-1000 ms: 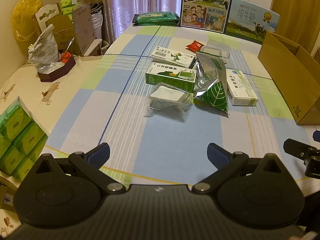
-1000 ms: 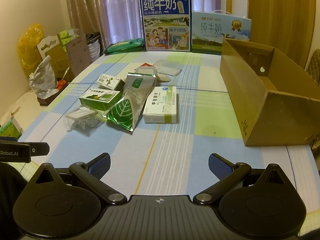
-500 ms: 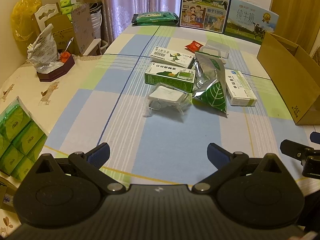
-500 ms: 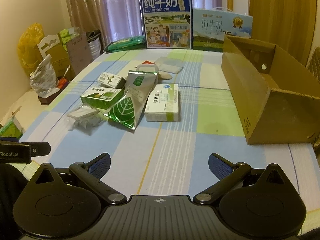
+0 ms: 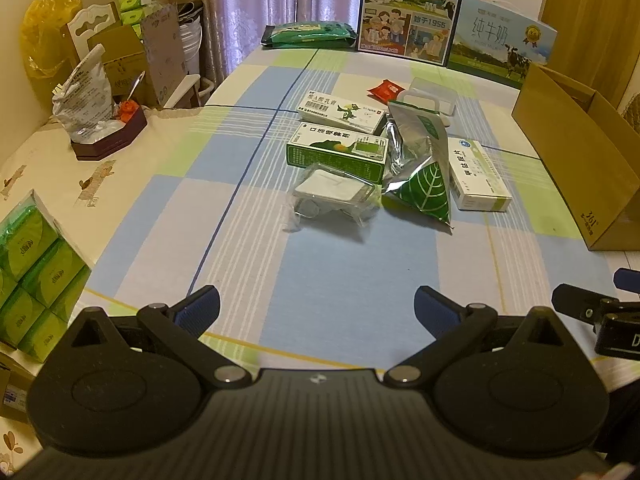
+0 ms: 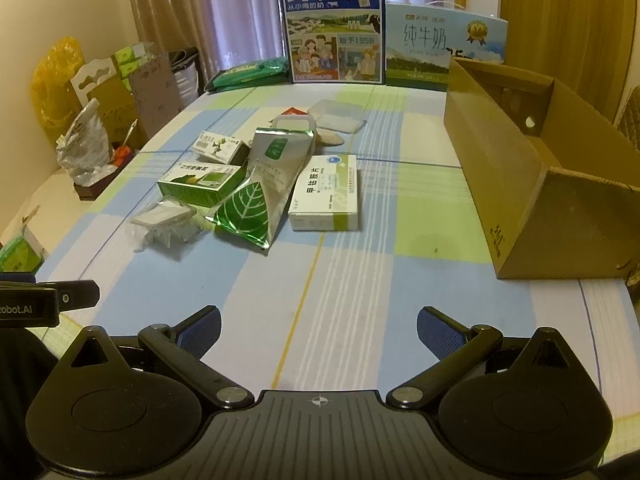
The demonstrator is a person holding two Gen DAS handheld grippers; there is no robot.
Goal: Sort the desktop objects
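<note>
The left gripper [image 5: 316, 304] is held spread wide over the near edge of the bench [image 5: 352, 280], nothing between its blue-padded fingers [image 5: 200, 306]. The right gripper [image 6: 318, 322] is likewise spread wide and empty, low over the near part of the checked cloth.

The things to be sorted are seen clustered toward 12 o'clock from both grippers, well apart from them. In the right wrist view, a white and green medicine box [image 6: 326, 194] lies at 12 o'clock; a silver pouch with a green leaf [image 6: 262, 190] is laid just beside it at its 9 o'clock edge. A green box [image 6: 200, 182] is found at 9 o'clock of the pouch, touching it, with a clear plastic packet [image 6: 164, 222] nearer the camera. A white box with a cartoon figure [image 6: 218, 147] lies beyond the green box. A small red sachet [image 5: 386, 90] and a clear lidded container [image 6: 338, 116] lie farther back.

An open cardboard box [image 6: 540, 184] stands on the bench at 2 o'clock of the right gripper. Two milk cartons [image 6: 334, 28] are stood upright at the far edge.
</note>
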